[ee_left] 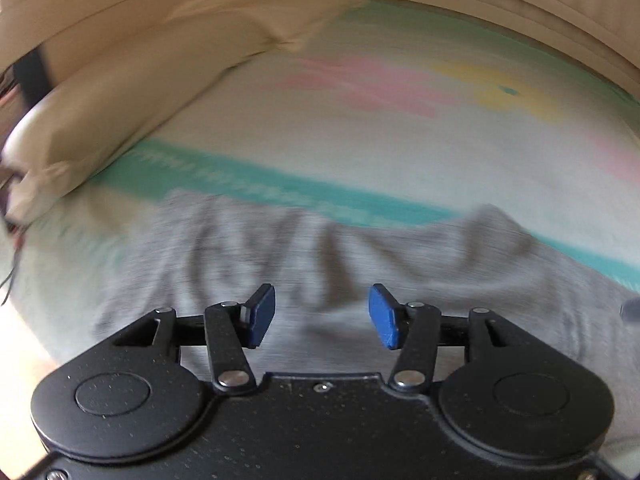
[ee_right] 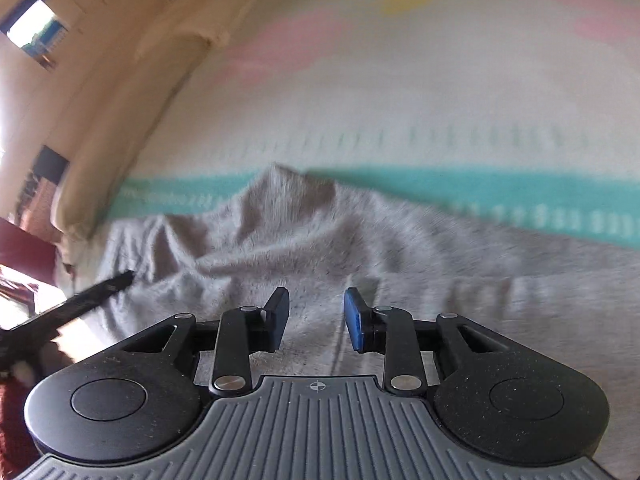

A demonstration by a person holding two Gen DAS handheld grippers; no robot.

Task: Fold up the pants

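My left claw (ee_left: 322, 316) and right claw (ee_right: 317, 318) both hang with jaws parted, gripping nothing. Rumpled grey pants (ee_left: 360, 264) lie directly beneath and ahead of both, spread on a pastel bedspread (ee_left: 360, 140). A beige pillow (ee_left: 120, 112) sits far left.

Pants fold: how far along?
Early. Done: grey pants lie on the patterned bedsheet, rumpled, with no neat fold visible. In hand: nothing; left tool and right tool are open above the fabric. Left: grasp, fold, smooth.
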